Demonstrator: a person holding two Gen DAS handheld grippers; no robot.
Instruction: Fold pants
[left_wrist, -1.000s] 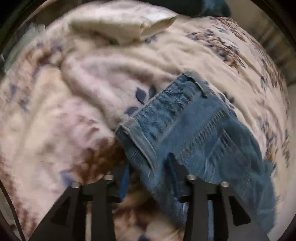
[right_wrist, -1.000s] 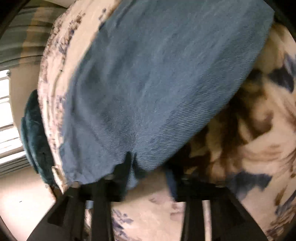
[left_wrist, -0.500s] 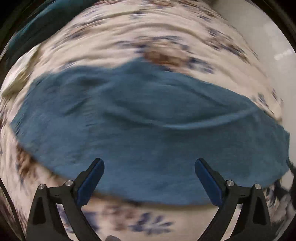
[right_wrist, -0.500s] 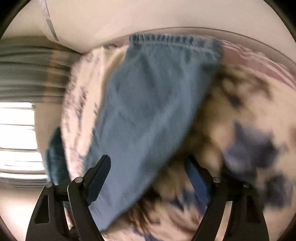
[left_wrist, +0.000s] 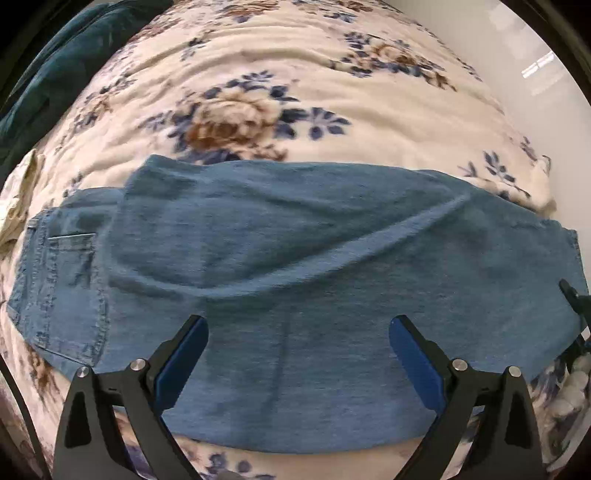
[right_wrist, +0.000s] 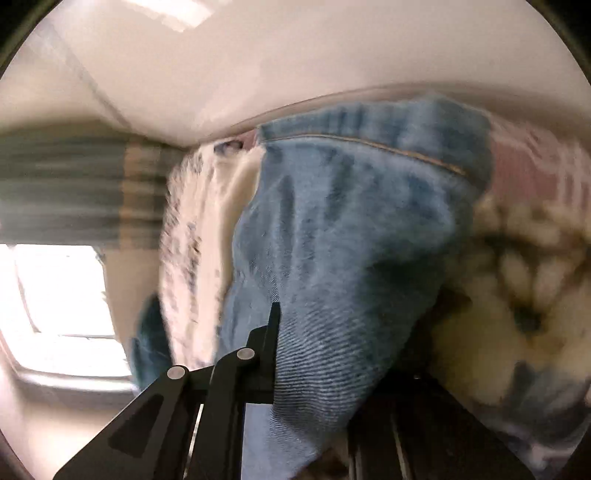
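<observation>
Across the frame's middle, the blue denim pants (left_wrist: 295, 266) are lying lengthwise under your spread left claw (left_wrist: 298, 363); your right claw (right_wrist: 332, 354) is just closing, pinching their far-right hem.

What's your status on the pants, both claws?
Left claw wide open above the jeans, gripping nothing. Right claw just closed on denium at the leg end. Jeans lie lengthwise on the floral blanket. Nothing in the way.

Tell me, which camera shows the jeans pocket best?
The left wrist view. The pocket sits sharp at the jeans' left end, stitching clear. The right wrist view shows only blurry denim bunched in the right gripper, no pocket.
</observation>
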